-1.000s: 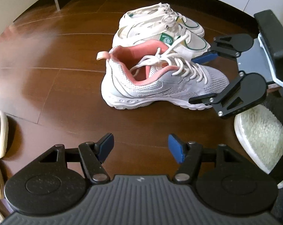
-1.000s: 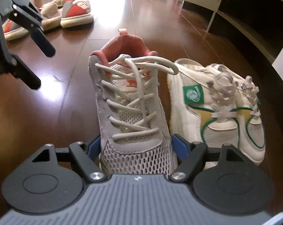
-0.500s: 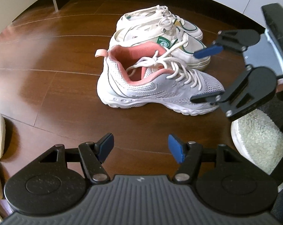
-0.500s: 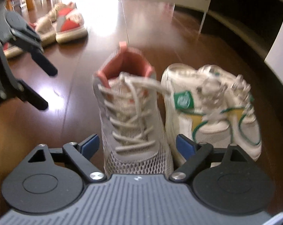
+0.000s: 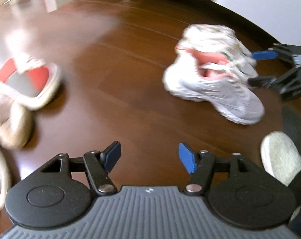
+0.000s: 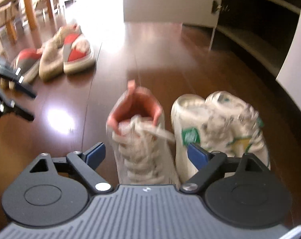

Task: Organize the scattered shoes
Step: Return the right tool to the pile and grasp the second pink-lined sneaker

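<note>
Right gripper unclenched and widening, blue pads clear of the grey mesh sneaker with pink lining, whose toe lies between the fingers and whose heel points away, flat on the dark wood floor. Just right of the right finger, a white pair of sneakers with green and yellow trim, side by side and touching the grey one or nearly so. Far beyond the left finger, a cluster of red-and-grey sneakers and a tan shoe, blurred. Further still, wooden chair legs to the left and an open dark cabinet to the right. Left gripper released, nothing between its pads, only bare floor ahead. Well off past its right finger, the same grey sneaker, with the right gripper's fingertips just above its laces. Off past its left finger, the red-and-grey and tan shoes, smeared by blur.
</note>
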The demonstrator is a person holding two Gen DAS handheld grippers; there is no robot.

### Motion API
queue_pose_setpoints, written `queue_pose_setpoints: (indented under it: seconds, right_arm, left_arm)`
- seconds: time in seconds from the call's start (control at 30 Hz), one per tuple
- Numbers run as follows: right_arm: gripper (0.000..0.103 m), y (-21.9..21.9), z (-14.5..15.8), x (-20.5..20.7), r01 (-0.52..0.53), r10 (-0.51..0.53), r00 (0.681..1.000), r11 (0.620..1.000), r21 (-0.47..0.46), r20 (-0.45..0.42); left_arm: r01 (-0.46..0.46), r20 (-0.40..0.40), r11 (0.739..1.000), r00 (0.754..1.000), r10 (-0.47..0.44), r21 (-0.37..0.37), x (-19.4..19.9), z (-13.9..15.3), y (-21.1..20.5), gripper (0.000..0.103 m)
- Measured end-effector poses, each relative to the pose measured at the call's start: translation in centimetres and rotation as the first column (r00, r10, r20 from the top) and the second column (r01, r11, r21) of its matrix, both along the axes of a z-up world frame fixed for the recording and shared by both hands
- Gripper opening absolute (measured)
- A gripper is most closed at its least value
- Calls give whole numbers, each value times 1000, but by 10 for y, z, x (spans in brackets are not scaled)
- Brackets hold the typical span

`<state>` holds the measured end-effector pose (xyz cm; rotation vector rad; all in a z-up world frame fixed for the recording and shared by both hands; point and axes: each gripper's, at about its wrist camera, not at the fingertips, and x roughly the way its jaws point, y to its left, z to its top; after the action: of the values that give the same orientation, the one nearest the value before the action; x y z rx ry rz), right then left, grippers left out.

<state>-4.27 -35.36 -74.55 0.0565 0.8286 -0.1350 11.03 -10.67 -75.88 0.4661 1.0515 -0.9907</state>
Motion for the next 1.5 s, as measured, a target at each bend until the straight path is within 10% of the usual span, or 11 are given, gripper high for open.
queue_pose_setpoints:
  seconds: [0.47, 0.57, 0.63, 0.87, 1.0, 1.5]
  right_arm:
    - [83, 58, 37, 201, -411, 414, 910, 908, 84, -11]
    - [65, 64, 52, 243, -494, 498, 867, 864, 96, -20]
    - [26, 68, 66, 273, -565, 569, 821, 821, 82, -44]
    - [27, 64, 119, 346, -623, 635, 773, 762, 176, -12]
    - [27, 71, 133, 379, -632, 643, 765, 743, 221, 27]
    - [44, 161, -1, 562, -532, 604, 792, 756, 382, -92]
  left_arm:
    - [-237, 58, 971, 970, 235, 42, 52, 36, 31, 67]
    - [-352, 54, 931, 936, 348, 92, 76, 67, 33, 67]
    - [-407, 56, 907, 913, 404, 104, 87, 83, 33, 66]
    - [-589, 73, 801, 808, 585, 106, 131, 176, 24, 67]
    - [-612, 160, 782, 789, 593, 121, 156, 197, 20, 74]
    - [-647, 115, 754, 762, 637, 110, 358, 41, 89, 71]
